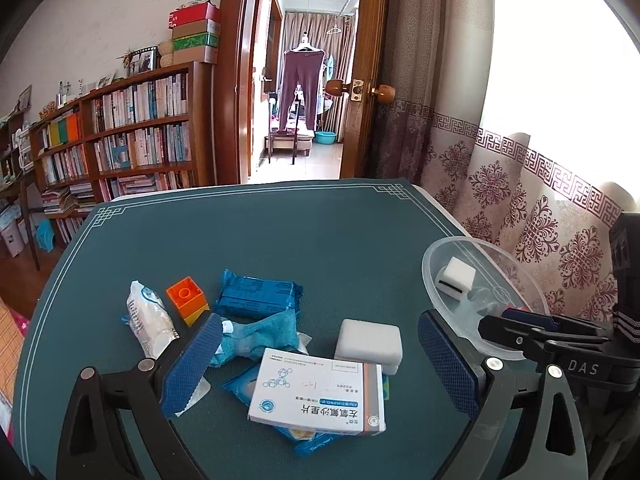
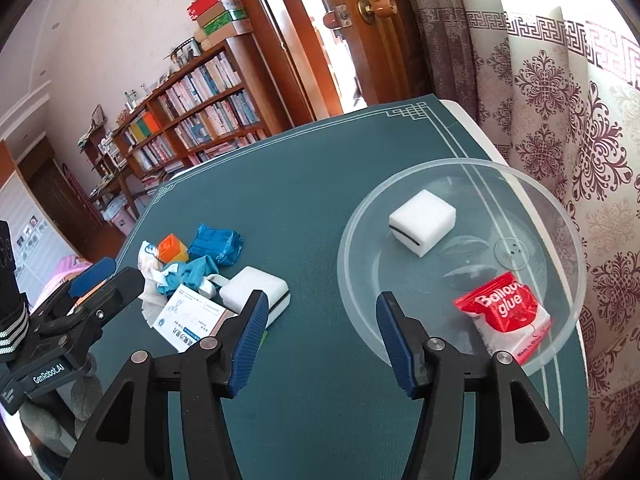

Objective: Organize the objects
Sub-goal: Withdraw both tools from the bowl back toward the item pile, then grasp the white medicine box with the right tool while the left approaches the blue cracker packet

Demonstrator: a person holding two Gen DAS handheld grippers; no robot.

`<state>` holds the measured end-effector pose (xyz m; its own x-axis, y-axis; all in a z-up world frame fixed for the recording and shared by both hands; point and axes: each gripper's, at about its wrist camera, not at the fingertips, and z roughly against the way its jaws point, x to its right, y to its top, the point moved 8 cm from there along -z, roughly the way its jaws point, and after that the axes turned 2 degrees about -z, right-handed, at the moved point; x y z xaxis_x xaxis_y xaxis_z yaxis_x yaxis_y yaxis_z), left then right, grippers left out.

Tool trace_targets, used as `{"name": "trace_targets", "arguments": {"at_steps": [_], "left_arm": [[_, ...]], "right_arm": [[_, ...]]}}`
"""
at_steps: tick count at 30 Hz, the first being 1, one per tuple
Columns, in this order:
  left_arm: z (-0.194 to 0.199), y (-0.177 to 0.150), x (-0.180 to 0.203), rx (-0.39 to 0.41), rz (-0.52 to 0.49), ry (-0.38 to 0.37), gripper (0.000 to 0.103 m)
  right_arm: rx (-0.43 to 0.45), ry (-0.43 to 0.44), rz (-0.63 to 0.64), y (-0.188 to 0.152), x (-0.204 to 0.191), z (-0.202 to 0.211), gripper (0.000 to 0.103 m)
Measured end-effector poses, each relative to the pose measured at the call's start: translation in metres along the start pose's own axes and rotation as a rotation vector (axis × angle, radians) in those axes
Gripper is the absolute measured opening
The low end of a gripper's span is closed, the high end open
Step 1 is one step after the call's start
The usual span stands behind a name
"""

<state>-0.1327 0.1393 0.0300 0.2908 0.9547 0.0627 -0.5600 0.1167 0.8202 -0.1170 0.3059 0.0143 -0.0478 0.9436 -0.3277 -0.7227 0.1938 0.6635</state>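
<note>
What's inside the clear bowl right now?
The clear bowl holds a white foam block and a red Balloon glue packet. Only faint clear moulded shapes show on its bottom; nothing appears hidden.

Teal table mat point(image 2: 304, 184), clear bowl point(image 2: 360, 208), sponge point(image 2: 256, 286), packets, medicine box point(image 1: 320, 390)

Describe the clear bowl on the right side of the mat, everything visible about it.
The clear bowl is a wide, shallow round dish that looks like see-through plastic with a frosted rim. It sits upright on the green mat near the patterned curtain. Inside lie a white foam block with a dark slit and a red-and-white Balloon glue packet. Neither gripper touches it.
</note>
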Motion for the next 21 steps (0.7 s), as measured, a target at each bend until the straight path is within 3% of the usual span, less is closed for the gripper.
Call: {"name": "trace_targets", "arguments": {"at_steps": [12,21], "left_arm": [[0.016,-0.021,-0.069,-0.009,0.098,0.087,0.1],[0.027,-0.037,-0.104,-0.015,0.145,0.137,0.1]], "right_arm": [[-0.084,0.134,0.158,-0.03,-0.079,-0.032,0.062],[-0.136,0.238,0.339,-0.03,-0.142,-0.074,0.062]]}}
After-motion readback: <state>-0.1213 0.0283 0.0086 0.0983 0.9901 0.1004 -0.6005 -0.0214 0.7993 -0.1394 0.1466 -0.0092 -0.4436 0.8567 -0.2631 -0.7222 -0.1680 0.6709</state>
